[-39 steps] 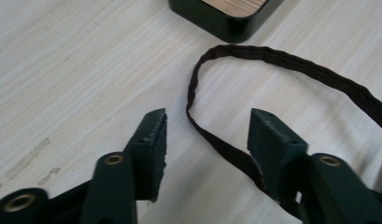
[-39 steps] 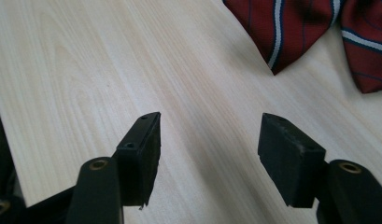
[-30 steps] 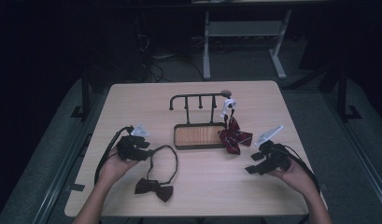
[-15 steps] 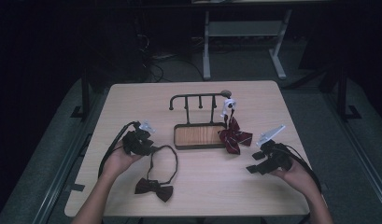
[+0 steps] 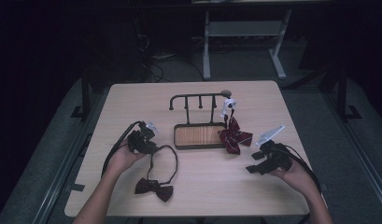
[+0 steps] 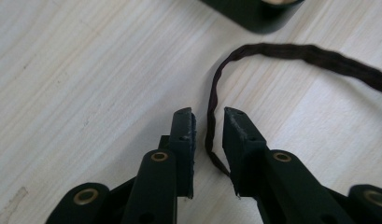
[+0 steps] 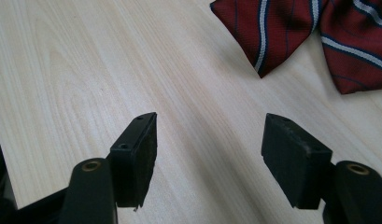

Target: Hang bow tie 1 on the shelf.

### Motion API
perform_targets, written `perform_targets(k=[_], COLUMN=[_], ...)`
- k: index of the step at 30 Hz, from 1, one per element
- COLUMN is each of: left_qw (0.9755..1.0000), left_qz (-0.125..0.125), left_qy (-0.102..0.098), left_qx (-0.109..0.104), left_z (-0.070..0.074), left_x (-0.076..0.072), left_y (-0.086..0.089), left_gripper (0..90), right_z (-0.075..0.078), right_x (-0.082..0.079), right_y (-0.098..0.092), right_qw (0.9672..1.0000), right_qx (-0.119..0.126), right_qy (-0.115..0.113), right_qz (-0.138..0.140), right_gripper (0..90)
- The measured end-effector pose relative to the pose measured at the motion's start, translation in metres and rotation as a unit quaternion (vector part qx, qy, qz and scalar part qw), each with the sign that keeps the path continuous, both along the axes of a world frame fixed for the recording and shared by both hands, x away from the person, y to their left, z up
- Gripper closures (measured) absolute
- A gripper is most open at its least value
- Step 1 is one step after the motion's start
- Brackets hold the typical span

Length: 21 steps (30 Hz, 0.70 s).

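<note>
From above, the left tool (image 5: 144, 140) meets the dark bow tie's strap (image 5: 172, 156) beside the rack (image 5: 199, 135) on the surface (image 5: 254, 186). Along the left tool, its jaws have just been closing around the strap (image 6: 212, 112), not yet pinching; squeeze squarely before lifting. The right tool (image 7: 209, 154) gapes empty near the red bow tie (image 7: 296, 32).

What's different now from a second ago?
The left gripper slid toward the dark bow tie's strap and its jaws have just been closing around it; the strap sits between them, not yet pinched. The right gripper stayed open and still. The bow tie, striped tie and rack stayed put.
</note>
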<state>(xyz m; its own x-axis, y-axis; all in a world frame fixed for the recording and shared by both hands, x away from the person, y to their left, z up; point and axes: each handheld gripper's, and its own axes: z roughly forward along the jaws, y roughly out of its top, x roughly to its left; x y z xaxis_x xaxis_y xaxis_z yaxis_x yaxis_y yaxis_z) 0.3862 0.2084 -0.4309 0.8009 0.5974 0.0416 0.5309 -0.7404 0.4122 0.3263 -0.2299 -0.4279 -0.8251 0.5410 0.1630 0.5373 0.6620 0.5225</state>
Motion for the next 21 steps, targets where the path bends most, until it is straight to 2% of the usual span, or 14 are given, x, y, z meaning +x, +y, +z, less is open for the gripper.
perform_targets(k=[1,7,11,15,19,21], left_qw=[1.0,0.9999,0.9995,0.9994,0.9994,0.9996], left_qz=[0.003,0.003,0.004,0.003,-0.002,-0.007], left_qy=[0.007,0.015,0.031,0.032,0.034,0.028], left_qx=[0.004,0.005,0.008,0.011,0.001,-0.003], left_z=[-0.0023,-0.0059,-0.0087,-0.0086,-0.0054,-0.0016], left_x=[0.0006,0.0027,0.0037,0.0034,0.0015,-0.0007], left_y=[-0.0002,-0.0005,-0.0015,-0.0021,-0.001,-0.0012], left_gripper=[74.7,79.9,83.7,88.6,89.5,89.6], right_z=[0.0,0.001,0.0014,0.0015,0.0019,0.0021], right_x=[-0.0001,-0.0004,-0.0005,-0.0007,-0.0011,-0.0006], right_y=[0.0001,-0.0002,-0.0002,0.0009,0.001,0.0001], right_qw=[1.0,1.0,0.9999,0.9999,0.9999,0.9998], right_qx=[0.0,0.003,0.011,0.01,0.015,0.017], right_qy=[-0.001,-0.002,-0.001,-0.005,-0.001,-0.003], right_qz=[0.001,-0.002,0.003,0.004,0.004,0.004], right_gripper=[35.3,34.0,34.1,34.1,34.1,34.1])
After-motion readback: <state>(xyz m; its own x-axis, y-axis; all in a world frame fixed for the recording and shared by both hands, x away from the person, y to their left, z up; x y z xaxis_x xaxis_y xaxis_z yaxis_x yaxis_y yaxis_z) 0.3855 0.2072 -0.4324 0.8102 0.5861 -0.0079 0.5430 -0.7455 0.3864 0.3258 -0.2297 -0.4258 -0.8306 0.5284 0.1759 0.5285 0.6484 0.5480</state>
